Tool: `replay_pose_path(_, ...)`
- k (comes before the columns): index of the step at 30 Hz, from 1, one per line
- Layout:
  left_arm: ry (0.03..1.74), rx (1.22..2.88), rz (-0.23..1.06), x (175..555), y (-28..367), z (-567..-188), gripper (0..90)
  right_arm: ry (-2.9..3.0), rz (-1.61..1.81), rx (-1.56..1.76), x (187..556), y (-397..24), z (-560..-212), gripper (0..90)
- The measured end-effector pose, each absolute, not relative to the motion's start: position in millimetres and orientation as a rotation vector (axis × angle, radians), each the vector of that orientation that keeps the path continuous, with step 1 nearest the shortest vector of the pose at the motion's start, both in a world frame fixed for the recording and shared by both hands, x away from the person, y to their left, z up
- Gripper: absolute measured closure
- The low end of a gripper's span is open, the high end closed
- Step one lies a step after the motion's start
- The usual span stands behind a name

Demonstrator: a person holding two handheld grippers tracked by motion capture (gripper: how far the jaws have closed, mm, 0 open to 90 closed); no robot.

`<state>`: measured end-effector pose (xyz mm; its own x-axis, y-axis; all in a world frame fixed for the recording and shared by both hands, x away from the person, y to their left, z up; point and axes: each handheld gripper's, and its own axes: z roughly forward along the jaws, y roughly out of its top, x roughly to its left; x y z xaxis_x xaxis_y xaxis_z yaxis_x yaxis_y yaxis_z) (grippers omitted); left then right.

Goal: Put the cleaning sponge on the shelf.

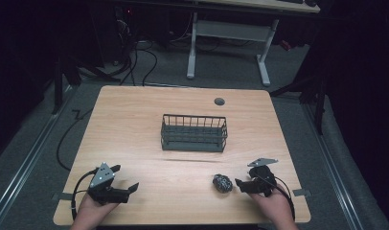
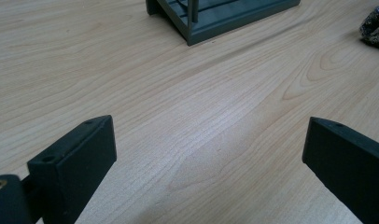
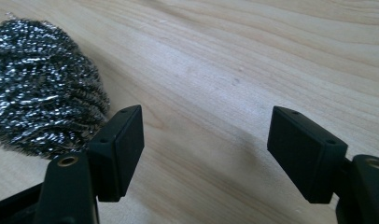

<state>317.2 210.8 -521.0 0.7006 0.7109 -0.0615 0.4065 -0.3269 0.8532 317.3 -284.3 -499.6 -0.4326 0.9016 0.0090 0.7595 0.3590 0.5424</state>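
Low at the frame's right, the right gripper (image 1: 239, 184) stands spread beside, perhaps touching, the steel scourer (image 1: 222, 183); lower left, the left gripper (image 1: 125, 178) gapes over bare table (image 1: 183, 96).

Silvery steel scourer (image 3: 40, 91), grey basket (image 1: 194, 133)

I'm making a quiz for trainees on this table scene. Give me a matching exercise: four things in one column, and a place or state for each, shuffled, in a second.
Things:
1. dark wire basket
2. silvery steel-wool scouring ball
3. left gripper
4. round grey grommet

Places or states:
A. set into the wooden table near its far edge
B. lying just beside the right gripper, outside its open jaws
C. standing at the middle of the table
D. open over bare wood, at the near left

Pairs: 1-C, 2-B, 3-D, 4-A
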Motion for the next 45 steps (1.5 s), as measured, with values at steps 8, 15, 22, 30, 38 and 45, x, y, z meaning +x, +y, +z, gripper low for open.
replay_pose_path(8, 0.872, 1.962, 0.401, 316.2, 210.5, -520.8, 2.7, 2.430, 0.584, 1.452, 320.6, -277.4, -491.3, 27.2)
replay_pose_path(15, 0.871, 1.976, 0.408, 316.8, 210.0, -521.7, 2.2, 2.490, 0.489, 1.422, 325.3, -274.3, -482.6, 27.0)
replay_pose_path(22, 0.873, 1.972, 0.408, 316.6, 210.4, -521.7, 1.8, 2.557, 0.421, 1.404, 332.8, -272.8, -480.6, 26.2)
replay_pose_path(30, 0.881, 1.959, 0.402, 317.5, 211.9, -521.3, 1.7, 2.620, 0.327, 1.388, 338.9, -269.0, -473.5, 26.8)
replay_pose_path(38, 0.878, 1.962, 0.397, 317.9, 210.4, -522.5, 1.7, 2.701, 0.211, 1.352, 337.0, -263.5, -469.1, 22.4)
replay_pose_path(45, 0.868, 1.970, 0.397, 319.5, 209.7, -522.2, 1.6, 2.737, 0.169, 1.330, 332.1, -253.9, -463.3, 18.6)
